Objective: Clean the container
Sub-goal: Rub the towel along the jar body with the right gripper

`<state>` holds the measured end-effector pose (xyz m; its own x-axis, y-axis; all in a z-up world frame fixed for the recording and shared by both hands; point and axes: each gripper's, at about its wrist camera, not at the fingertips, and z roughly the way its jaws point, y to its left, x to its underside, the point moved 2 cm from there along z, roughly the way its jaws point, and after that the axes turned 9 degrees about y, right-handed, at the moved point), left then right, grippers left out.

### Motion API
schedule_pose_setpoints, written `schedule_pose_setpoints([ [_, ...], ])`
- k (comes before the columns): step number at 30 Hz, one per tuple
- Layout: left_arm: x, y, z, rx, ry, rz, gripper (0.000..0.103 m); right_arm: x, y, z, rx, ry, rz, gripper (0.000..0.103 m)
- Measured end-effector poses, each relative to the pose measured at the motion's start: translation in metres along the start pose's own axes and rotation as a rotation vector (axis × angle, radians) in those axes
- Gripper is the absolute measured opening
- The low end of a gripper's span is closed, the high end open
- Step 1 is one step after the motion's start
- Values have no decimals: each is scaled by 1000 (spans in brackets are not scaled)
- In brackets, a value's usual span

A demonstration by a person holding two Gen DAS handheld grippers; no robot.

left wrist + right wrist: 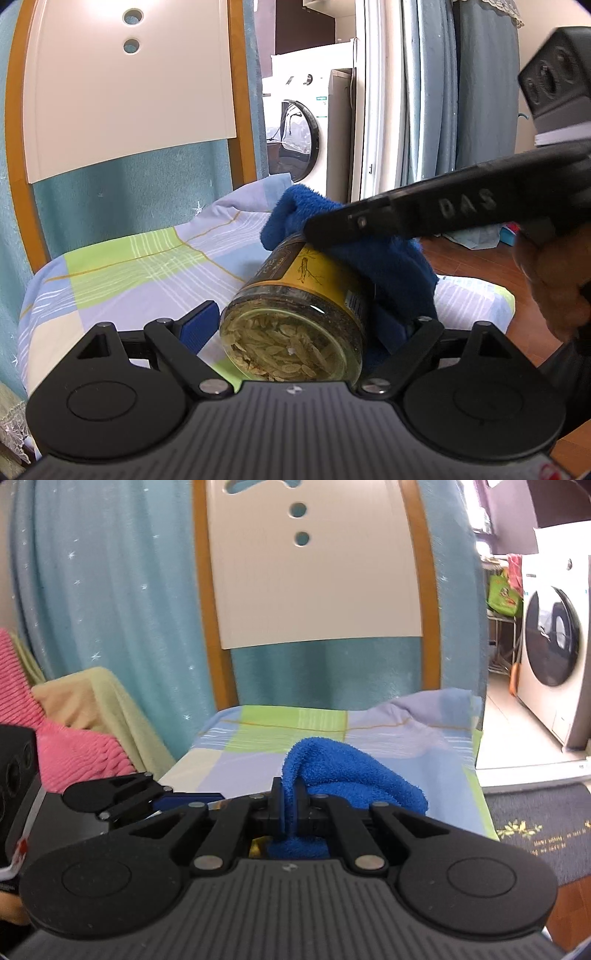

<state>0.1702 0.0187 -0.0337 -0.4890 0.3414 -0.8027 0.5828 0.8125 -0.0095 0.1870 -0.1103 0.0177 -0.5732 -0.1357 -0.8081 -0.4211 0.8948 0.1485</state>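
So the jar (295, 314) is the thing to go by here. It's a glass one with a yellow label, tipped over so its clear base faces the left gripper (299, 332), and you can see pale dried slices packed inside. The left gripper has it clamped between its blue-padded fingers (197, 326), one pad pressing on the left of the jar, the other mostly hidden behind it.

Over the top end of the jar sits a blue towel (373, 254), draped across the lid area and hanging down the jar's right side. The right gripper (290, 808) is pinched tight on a fold of that towel (332, 775), and from the left wrist view its black body reaches in from the right, lying right on top of the towel above the jar. A hand (554, 280) shows further right of that.

Under the jar is a checked cloth (140, 269) in green, lilac and pale blue, spread over a seat. Behind the jar stands a chair back (125, 85), white panel in an orange-brown frame, with teal curtains (110, 609) behind it. Far right of the jar there's a washing machine (306, 136) through a doorway, plus wooden floor (491, 273).
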Motion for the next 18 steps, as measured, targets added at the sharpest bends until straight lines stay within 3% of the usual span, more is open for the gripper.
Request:
schedule_pose_setpoints([
  [2,0,0,0,-1,0,2,89,1,6,-1,-1,4,-7,2],
  [7,0,-1,0,-4,1,9,89,7,25,-2,-147,27,-51,2],
  [10,0,-2,0,-9,-1,17,89,7,28,-1,-182,35,-77,2],
  [12,0,-2,0,-11,-1,20,89,4,24,-1,-169,32,-83,2],
  [15,1,-5,0,-19,-3,40,89,-2,9,2,-42,12,-52,2],
  [18,1,-6,0,-22,-5,49,89,-6,-9,4,-40,3,24,1],
])
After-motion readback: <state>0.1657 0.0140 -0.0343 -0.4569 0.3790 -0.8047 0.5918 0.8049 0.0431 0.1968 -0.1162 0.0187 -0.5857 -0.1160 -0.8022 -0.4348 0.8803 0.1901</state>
